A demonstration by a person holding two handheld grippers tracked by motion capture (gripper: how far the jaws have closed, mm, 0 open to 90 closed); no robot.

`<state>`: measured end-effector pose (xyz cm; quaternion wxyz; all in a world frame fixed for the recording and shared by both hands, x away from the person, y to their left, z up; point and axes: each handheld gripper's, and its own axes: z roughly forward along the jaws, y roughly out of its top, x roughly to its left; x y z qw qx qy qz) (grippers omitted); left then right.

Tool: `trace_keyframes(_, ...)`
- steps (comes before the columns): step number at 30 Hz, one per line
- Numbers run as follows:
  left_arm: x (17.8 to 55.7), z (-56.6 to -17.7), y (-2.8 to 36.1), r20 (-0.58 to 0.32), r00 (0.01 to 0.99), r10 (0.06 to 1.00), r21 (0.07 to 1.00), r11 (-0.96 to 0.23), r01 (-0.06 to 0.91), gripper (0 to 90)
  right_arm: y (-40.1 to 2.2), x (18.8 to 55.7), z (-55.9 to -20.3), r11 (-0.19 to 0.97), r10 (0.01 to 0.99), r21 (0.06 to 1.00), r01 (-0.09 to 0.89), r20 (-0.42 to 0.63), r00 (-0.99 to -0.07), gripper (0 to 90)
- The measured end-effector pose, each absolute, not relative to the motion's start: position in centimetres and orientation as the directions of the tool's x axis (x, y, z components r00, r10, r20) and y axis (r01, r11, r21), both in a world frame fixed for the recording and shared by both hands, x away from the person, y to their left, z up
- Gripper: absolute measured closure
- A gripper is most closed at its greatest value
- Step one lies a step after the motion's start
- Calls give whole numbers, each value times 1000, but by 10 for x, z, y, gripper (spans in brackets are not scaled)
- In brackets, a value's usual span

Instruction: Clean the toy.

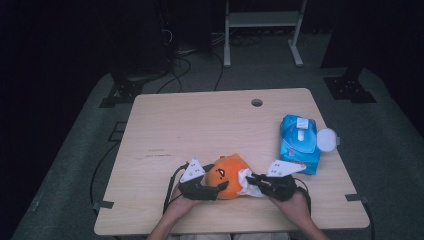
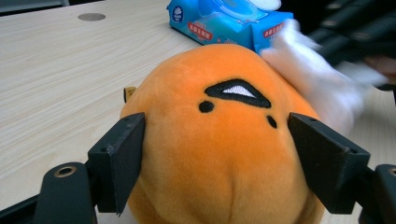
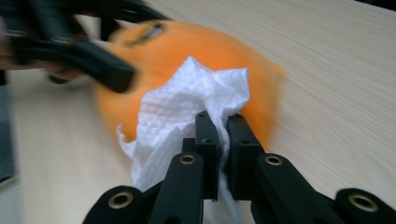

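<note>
A: Where's the toy?
B: Orange plush toy (image 1: 229, 176) sits on the desk (image 1: 200, 125), near the front edge, between the person's two hands. Black stitched eyes and a mouth on it.

A: Left side?
B: Left gripper (image 1: 202, 190) holds the toy. In the left gripper view its jaws are spread wide, one on each flank of the plush toy (image 2: 219, 140), pressing into the fabric. Left hand (image 1: 182, 204) comes in from the bottom edge.

A: Right side?
B: Right gripper (image 1: 257, 181) has its jaws pressed together on a white wipe (image 1: 247, 181). Right gripper view shows the wipe (image 3: 187, 112) crumpled, pinched between the jaws, its loose end lying against the side of the toy (image 3: 205, 51). Blurry there, the toy and the other gripper smear. Right hand (image 1: 295, 202) is just behind it.

A: Anything else on the desk?
B: Blue pack of wipes (image 1: 299, 142) on the right side, well apart from the toy, its round white lid (image 1: 326, 139) flipped open toward the desk edge. Also seen behind the toy in the left gripper view (image 2: 229, 23). Round cable hole (image 1: 256, 102) near the far edge.

A: Around it?
B: Grey floor (image 1: 65, 165), dark room, cables (image 1: 175, 65) and a metal frame (image 1: 262, 25) at the back.
</note>
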<state>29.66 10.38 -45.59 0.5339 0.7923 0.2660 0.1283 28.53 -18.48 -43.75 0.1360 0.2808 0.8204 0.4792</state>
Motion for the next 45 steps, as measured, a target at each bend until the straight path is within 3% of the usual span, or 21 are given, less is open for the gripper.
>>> trace_keyframes(5, 297, -456, 104, -75, 832, 550, 914, -295, 277, 218, -210, 297, -448, 353, 682, 844, 403, 63, -729, 840)
trace_keyframes(7, 298, -457, 105, -88, 830, 551, 916, -283, 285, 214, -209, 296, -448, 317, 665, 851, 419, 115, -738, 840)
trace_keyframes(12, 300, -459, 106, -102, 825, 555, 917, -269, 295, 194, -193, 288, -440, 333, 597, 873, 357, 99, -796, 838)
trace_keyframes(16, 301, -460, 103, -127, 804, 581, 911, -252, 325, 112, -202, 293, -449, 325, 644, 848, 418, 125, -755, 840)
trace_keyframes(18, 301, -459, 100, -109, 810, 577, 911, -268, 314, 114, -202, 290, -448, 299, 638, 852, 430, 157, -754, 839)
trace_keyframes(22, 300, -456, 102, -107, 814, 571, 912, -270, 309, 107, -184, 280, -438, 349, 595, 869, 350, 83, -800, 839)
trace_keyframes(25, 291, -446, 103, -91, 825, 557, 925, -260, 277, 101, -189, 287, -444, 349, 626, 857, 380, 88, -774, 839)
trace_keyframes(28, 288, -447, 100, -48, 832, 553, 911, -318, 264, 148, -196, 292, -446, 317, 661, 850, 421, 121, -741, 840)
trace_keyframes(31, 291, -450, 101, -41, 817, 575, 907, -321, 272, 248, -179, 279, -439, 328, 598, 878, 348, 93, -796, 839)
trace_keyframes(34, 294, -448, 105, -55, 810, 584, 911, -302, 280, 246, -176, 278, -437, 339, 594, 880, 332, 74, -801, 840)
trace_keyframes(36, 292, -445, 106, -65, 788, 613, 920, -270, 286, 148, -186, 285, -441, 310, 649, 870, 382, 100, -754, 840)
trace_keyframes(38, 289, -443, 106, -72, 783, 618, 922, -259, 289, 145, -190, 288, -443, 297, 664, 867, 400, 114, -739, 840)
trace_keyframes(42, 289, -446, 101, -40, 807, 590, 912, -307, 270, 273, -181, 281, -439, 299, 617, 878, 375, 122, -777, 839)
trace_keyframes(45, 292, -444, 100, -32, 814, 580, 919, -304, 252, 295, -170, 275, -433, 303, 579, 897, 323, 96, -810, 837)
